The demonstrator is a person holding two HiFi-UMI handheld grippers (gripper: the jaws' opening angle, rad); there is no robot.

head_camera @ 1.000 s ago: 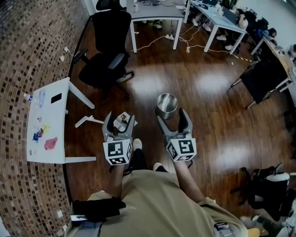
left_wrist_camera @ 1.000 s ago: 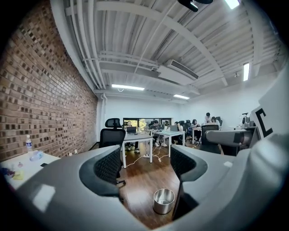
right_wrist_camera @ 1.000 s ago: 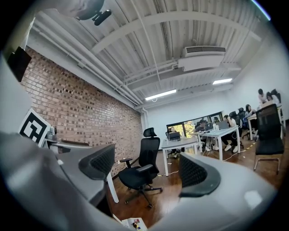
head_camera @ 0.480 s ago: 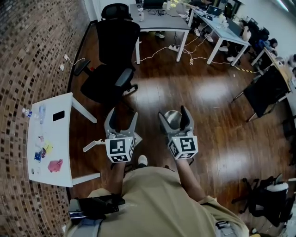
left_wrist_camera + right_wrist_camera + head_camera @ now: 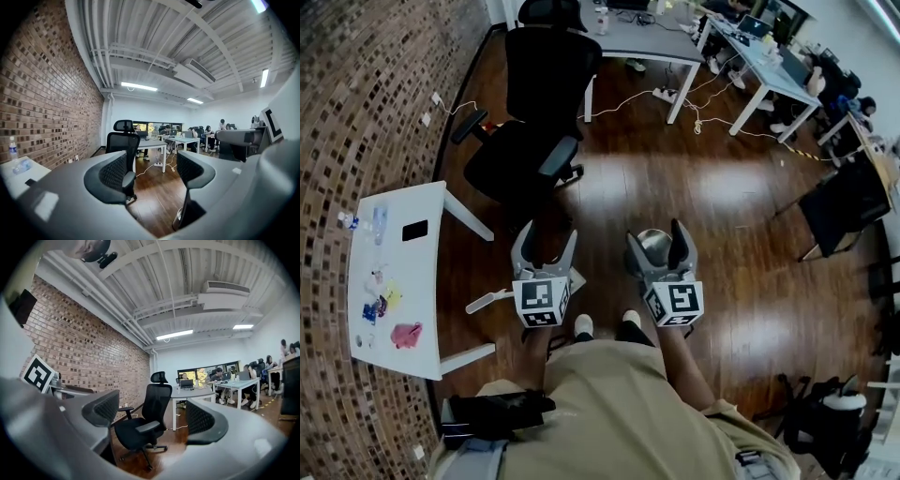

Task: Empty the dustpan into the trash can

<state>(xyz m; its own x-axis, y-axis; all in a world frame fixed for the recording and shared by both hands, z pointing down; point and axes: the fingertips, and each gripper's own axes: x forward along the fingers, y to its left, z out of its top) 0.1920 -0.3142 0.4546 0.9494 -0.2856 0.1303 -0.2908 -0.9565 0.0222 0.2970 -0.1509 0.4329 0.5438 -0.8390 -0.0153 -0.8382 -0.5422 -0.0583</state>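
Observation:
A small shiny metal trash can [image 5: 652, 242] stands on the wood floor, seen in the head view between the fingers of my right gripper [image 5: 661, 246], which hovers above it. The white dustpan lies on the floor; its handle [image 5: 487, 300] sticks out to the left and its pan is mostly hidden under my left gripper [image 5: 544, 246]. Both grippers are held level side by side, apart from can and pan. In the left gripper view the left gripper [image 5: 150, 173] is open and holds nothing. In the right gripper view the right gripper [image 5: 152, 416] is also open and holds nothing.
A black office chair [image 5: 534, 122] stands just ahead. A white side table [image 5: 403, 272] with a phone, a bottle and small items is at the left by the brick wall. Desks [image 5: 642, 37], floor cables and seated people fill the back; a black bag [image 5: 820, 422] lies at the lower right.
The person has stepped forward. Trash can and dustpan have slid down the head view and now sit under the grippers. Both grippers keep the same opening.

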